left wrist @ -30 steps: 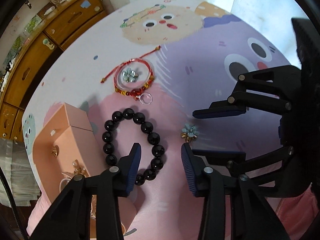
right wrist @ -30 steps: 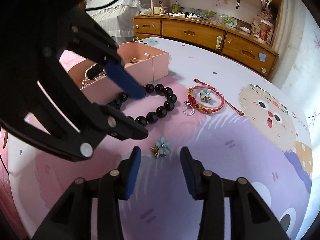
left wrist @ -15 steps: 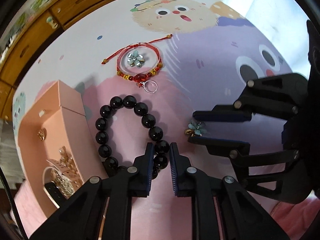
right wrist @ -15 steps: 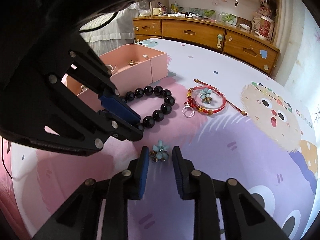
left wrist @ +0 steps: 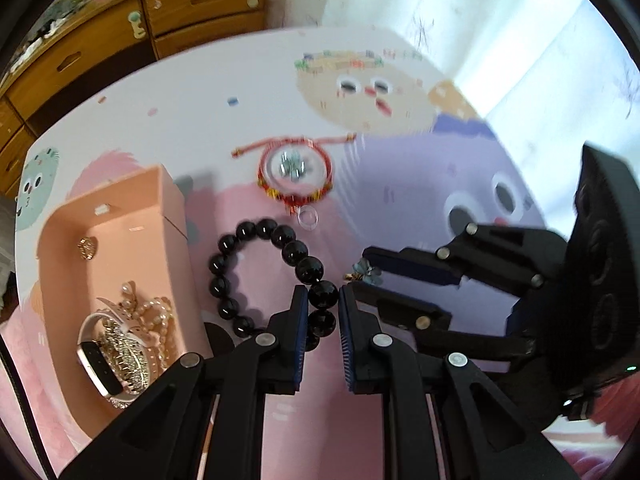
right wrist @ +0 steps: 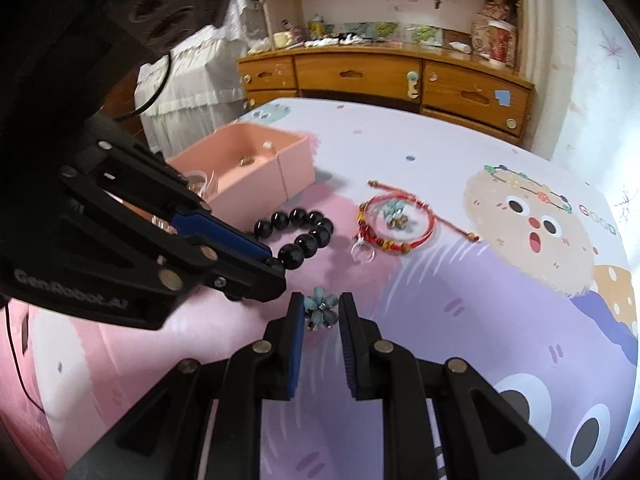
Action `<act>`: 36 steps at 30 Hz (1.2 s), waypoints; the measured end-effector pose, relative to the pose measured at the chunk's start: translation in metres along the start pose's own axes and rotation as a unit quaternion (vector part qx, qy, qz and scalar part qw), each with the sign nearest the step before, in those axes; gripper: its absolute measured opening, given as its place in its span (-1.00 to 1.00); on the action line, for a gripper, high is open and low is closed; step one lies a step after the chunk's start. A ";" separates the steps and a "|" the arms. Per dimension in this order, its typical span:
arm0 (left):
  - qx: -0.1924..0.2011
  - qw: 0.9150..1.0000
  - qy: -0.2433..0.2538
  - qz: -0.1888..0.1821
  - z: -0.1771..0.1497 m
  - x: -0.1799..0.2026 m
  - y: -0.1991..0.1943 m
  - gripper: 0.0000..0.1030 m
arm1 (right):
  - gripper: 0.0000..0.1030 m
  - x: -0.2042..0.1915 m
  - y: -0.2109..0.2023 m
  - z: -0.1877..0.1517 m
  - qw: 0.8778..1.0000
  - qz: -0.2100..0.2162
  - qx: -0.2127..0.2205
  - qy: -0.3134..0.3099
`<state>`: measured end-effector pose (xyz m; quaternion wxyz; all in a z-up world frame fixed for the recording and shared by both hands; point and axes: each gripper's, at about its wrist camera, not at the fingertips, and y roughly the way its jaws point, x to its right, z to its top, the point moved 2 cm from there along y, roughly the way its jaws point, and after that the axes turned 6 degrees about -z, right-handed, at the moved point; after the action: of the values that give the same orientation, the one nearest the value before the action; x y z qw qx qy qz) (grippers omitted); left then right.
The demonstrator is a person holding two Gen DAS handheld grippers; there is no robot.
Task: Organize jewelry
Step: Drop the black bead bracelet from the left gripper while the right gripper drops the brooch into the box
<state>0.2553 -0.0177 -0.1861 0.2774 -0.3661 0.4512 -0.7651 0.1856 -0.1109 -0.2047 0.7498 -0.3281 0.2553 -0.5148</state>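
Observation:
My left gripper is shut on one bead of the black bead bracelet, whose far beads still lie on the printed sheet. From the right wrist view, the left gripper comes in from the left with the black bead bracelet trailing from its tips. My right gripper is shut on a small blue flower earring. In the left wrist view, the right gripper holds that flower earring just right of my left fingers. The open pink jewelry box stands to the left.
A red cord bracelet circles a second blue flower, with a clear ring beside it. The box holds a watch, pearls and a gold ring. Wooden drawers stand beyond the sheet's edge.
Both grippers went from open to shut: the left closed on a bead of the black bracelet, then rose and rolled; the right closed on the blue flower earring and barely moved.

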 end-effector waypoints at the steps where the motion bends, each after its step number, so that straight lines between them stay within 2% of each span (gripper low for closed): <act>1: 0.008 1.000 -0.003 -0.001 0.005 -0.001 -0.006 -0.75 | -0.67 0.000 -0.003 0.003 1.000 -0.006 0.002 0.001; 5: 0.058 0.998 -0.010 -0.002 0.011 -0.003 -0.039 -0.75 | -0.67 0.001 -0.015 0.017 0.999 -0.028 0.018 0.015; 10: 0.110 0.992 -0.049 -0.022 0.023 -0.010 -0.067 -0.75 | -0.67 0.008 -0.029 0.034 0.997 -0.066 0.033 0.033; 15: 0.176 0.980 -0.093 -0.033 0.027 -0.025 -0.103 -0.75 | -0.67 0.011 -0.043 0.047 0.993 -0.088 0.053 0.052; 20: 0.236 0.964 -0.120 -0.025 0.023 -0.045 -0.138 -0.75 | -0.67 -0.003 -0.055 0.065 0.992 -0.084 0.082 0.052; 28: 0.250 0.957 -0.147 0.012 -0.003 -0.081 -0.160 -0.75 | -0.67 -0.044 -0.061 0.087 0.991 -0.030 0.120 0.041; 36: 0.222 0.958 -0.182 0.024 -0.033 -0.106 -0.144 -0.75 | -0.67 -0.085 -0.048 0.095 0.994 0.038 0.102 0.019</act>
<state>0.2760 0.1420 -0.1010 0.4471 -0.4174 0.2202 -0.7599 0.1956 -0.0215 -0.1027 0.7934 -0.2299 0.2274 -0.5157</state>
